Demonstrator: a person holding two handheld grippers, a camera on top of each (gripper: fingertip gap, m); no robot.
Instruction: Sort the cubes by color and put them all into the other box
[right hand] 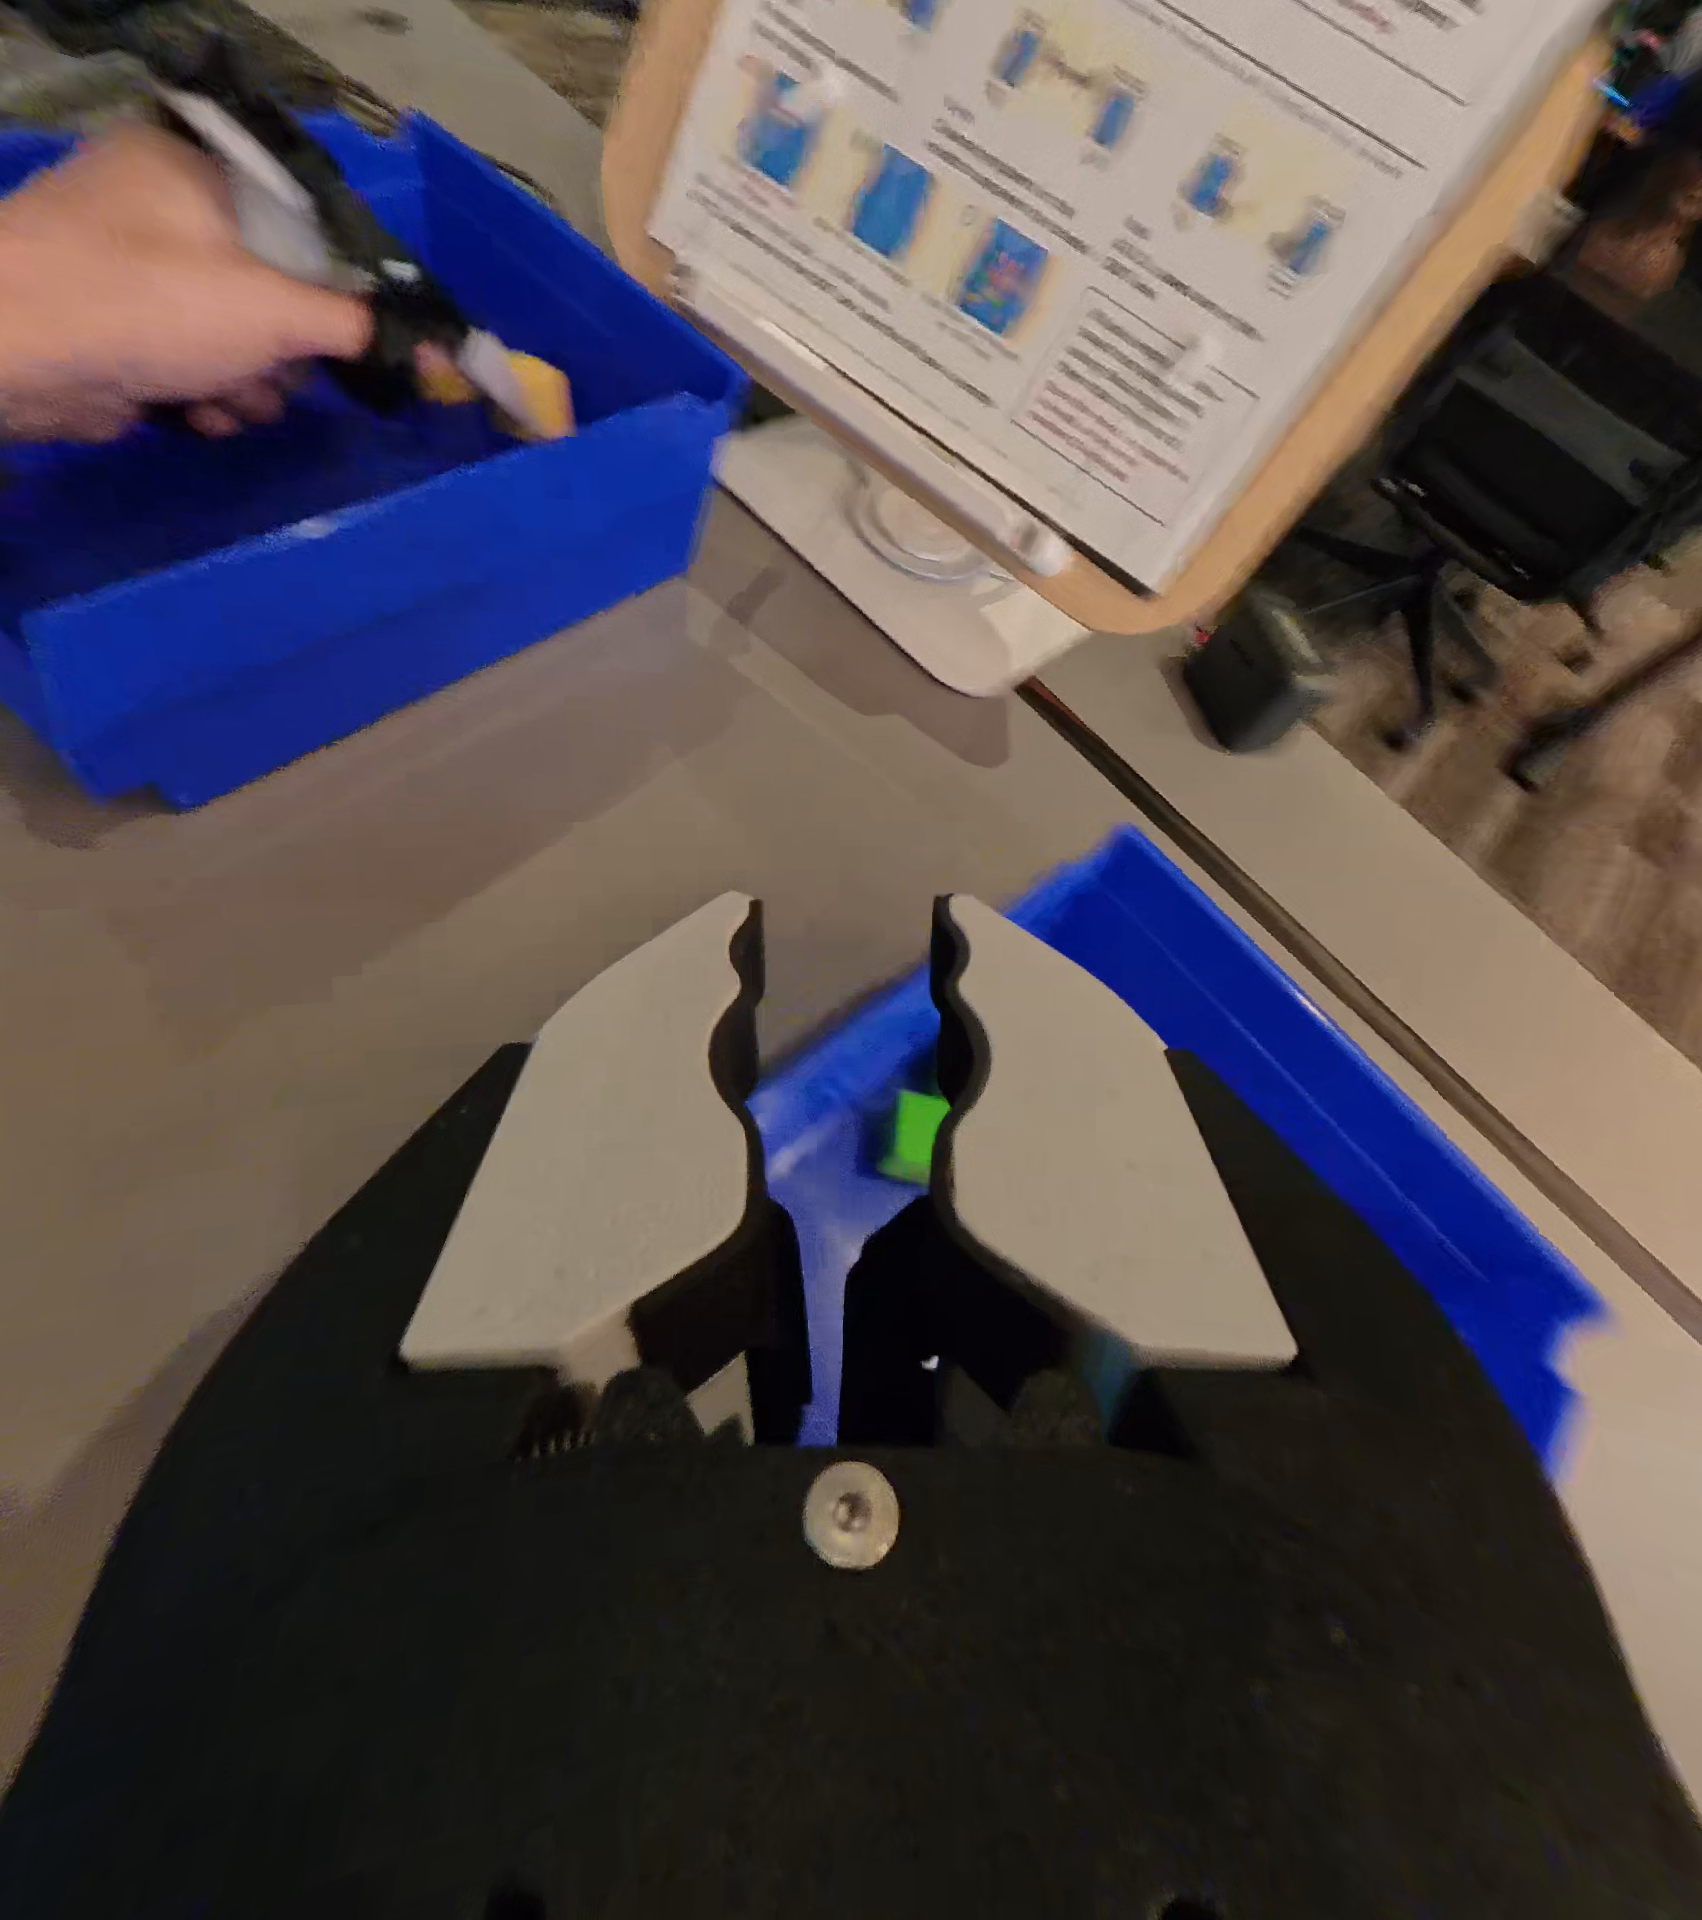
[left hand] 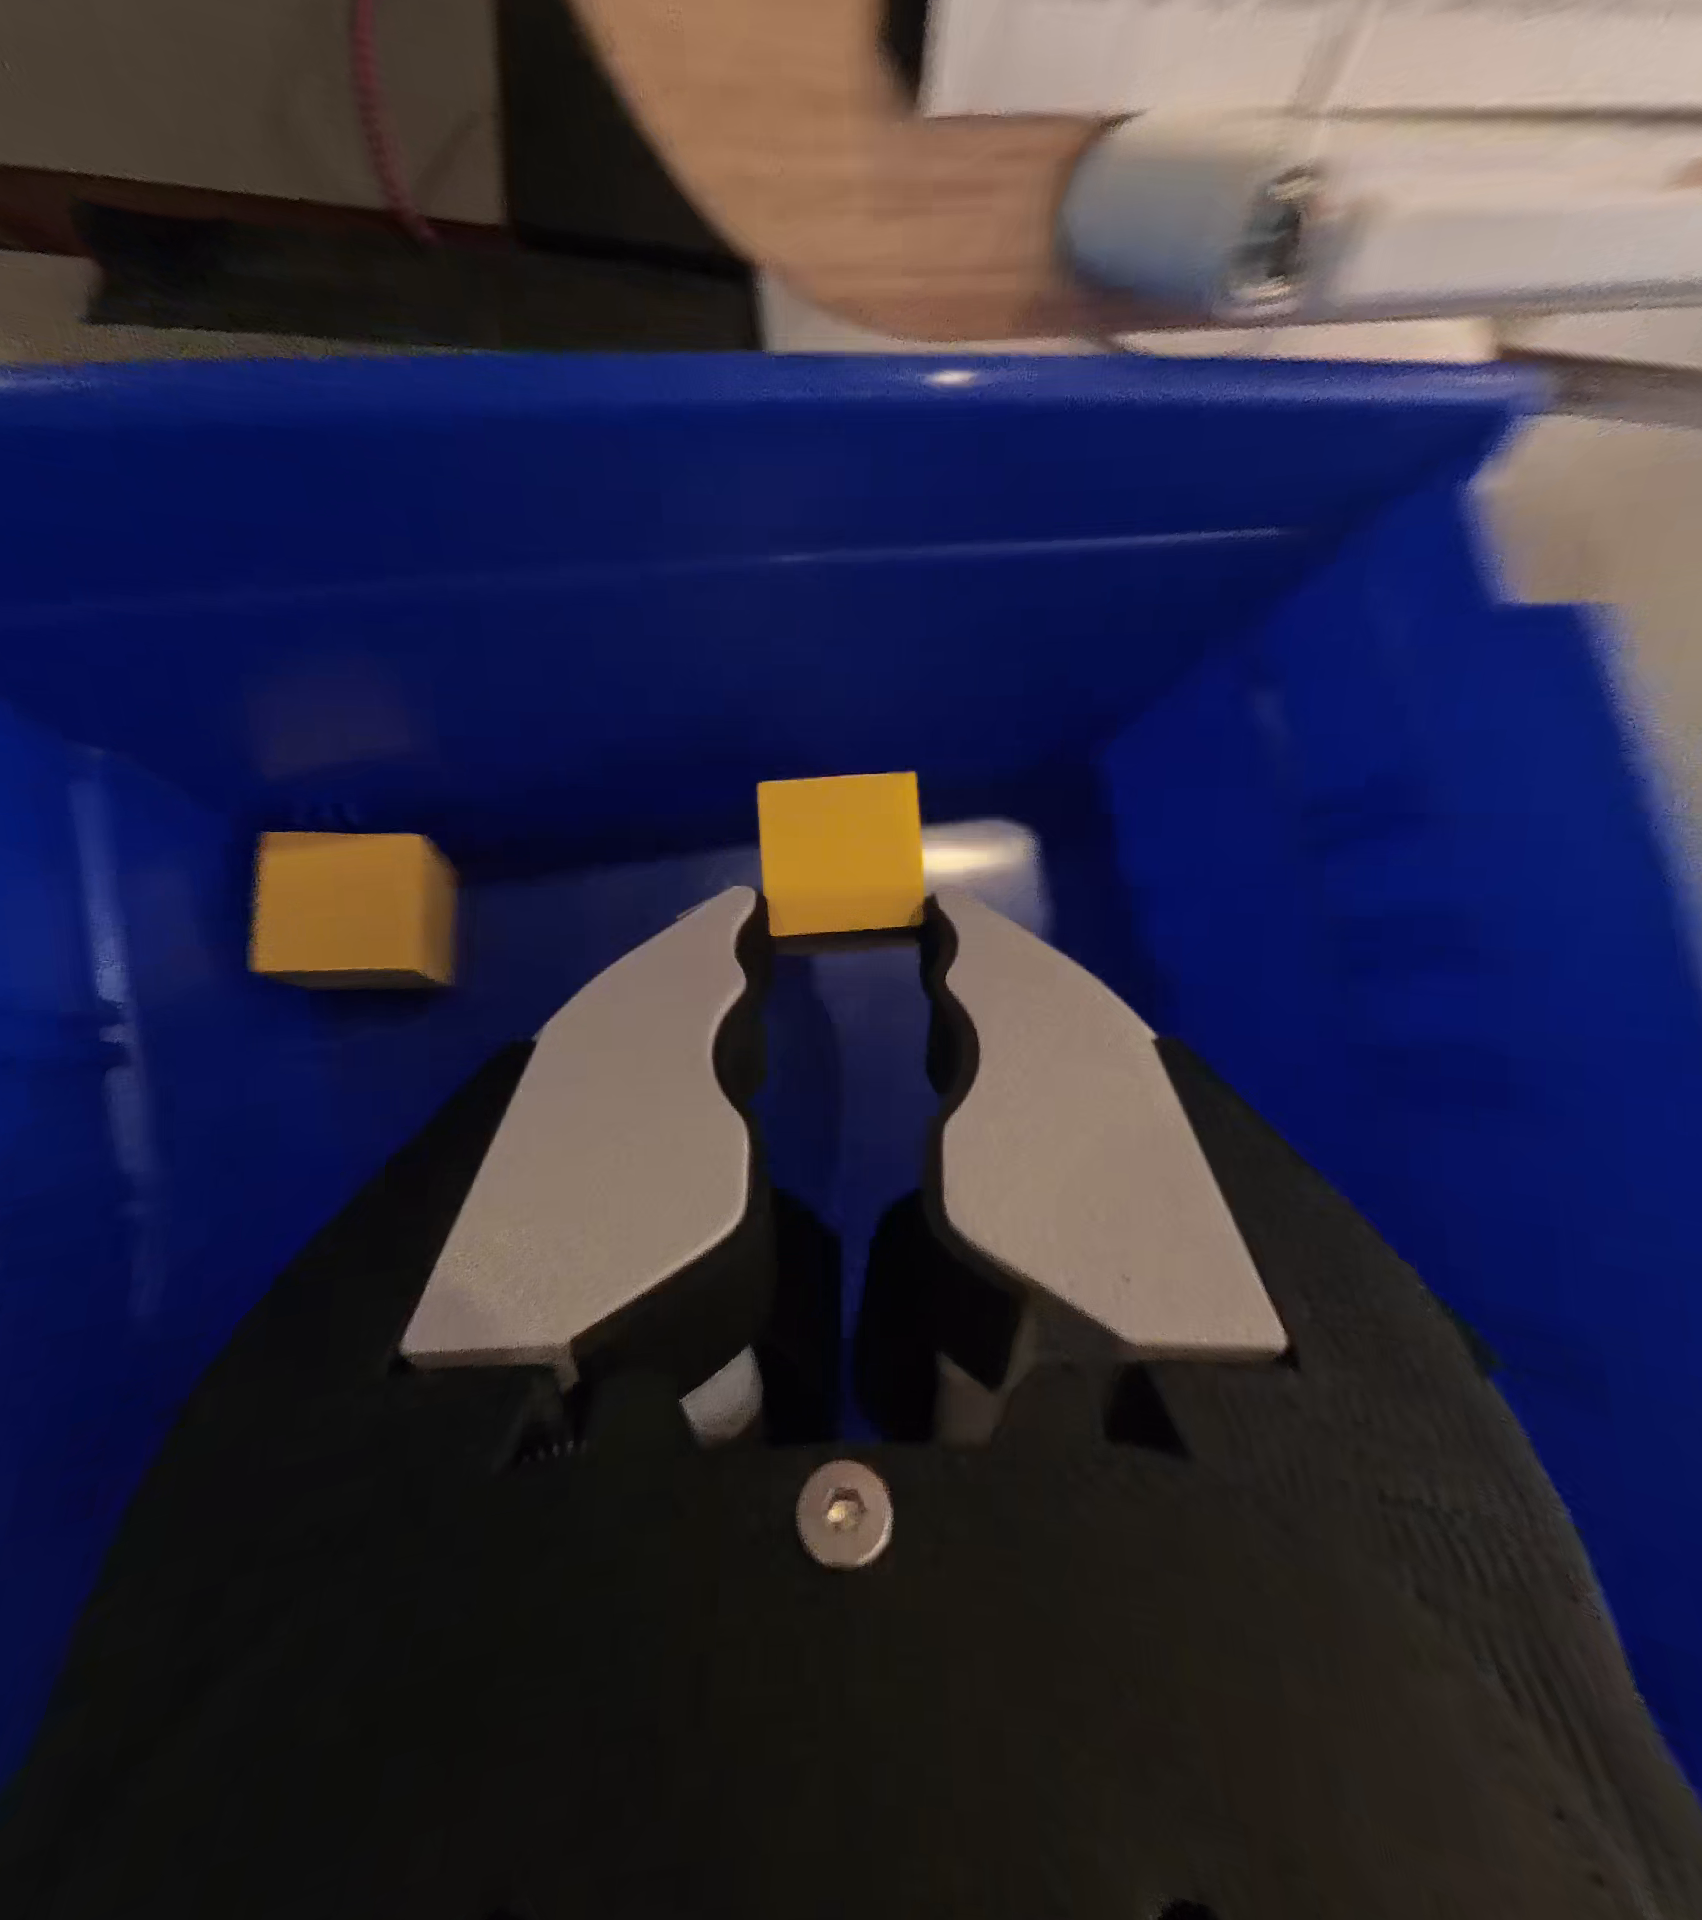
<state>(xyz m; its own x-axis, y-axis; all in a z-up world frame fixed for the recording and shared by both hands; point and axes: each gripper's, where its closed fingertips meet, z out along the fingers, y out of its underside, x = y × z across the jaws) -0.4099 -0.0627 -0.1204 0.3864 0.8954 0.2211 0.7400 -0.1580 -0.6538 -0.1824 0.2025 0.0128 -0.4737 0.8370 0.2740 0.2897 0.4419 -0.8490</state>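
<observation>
I see two yellow blocks (left hand: 839, 852) (left hand: 348, 906) in a bright blue bin (left hand: 826, 499). My grippers have grey fingers (left hand: 618, 1122) on black bodies. A small green block (right hand: 911, 1135) sits in another blue bin (right hand: 1242, 997) on the grey table (right hand: 411, 883).

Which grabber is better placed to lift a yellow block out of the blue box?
Left, I'd say. The left gripper is inside the far blue plastic bin, its tips at a small yellow cube. The right gripper is open over another blue bin that shows only a small green block.
</observation>
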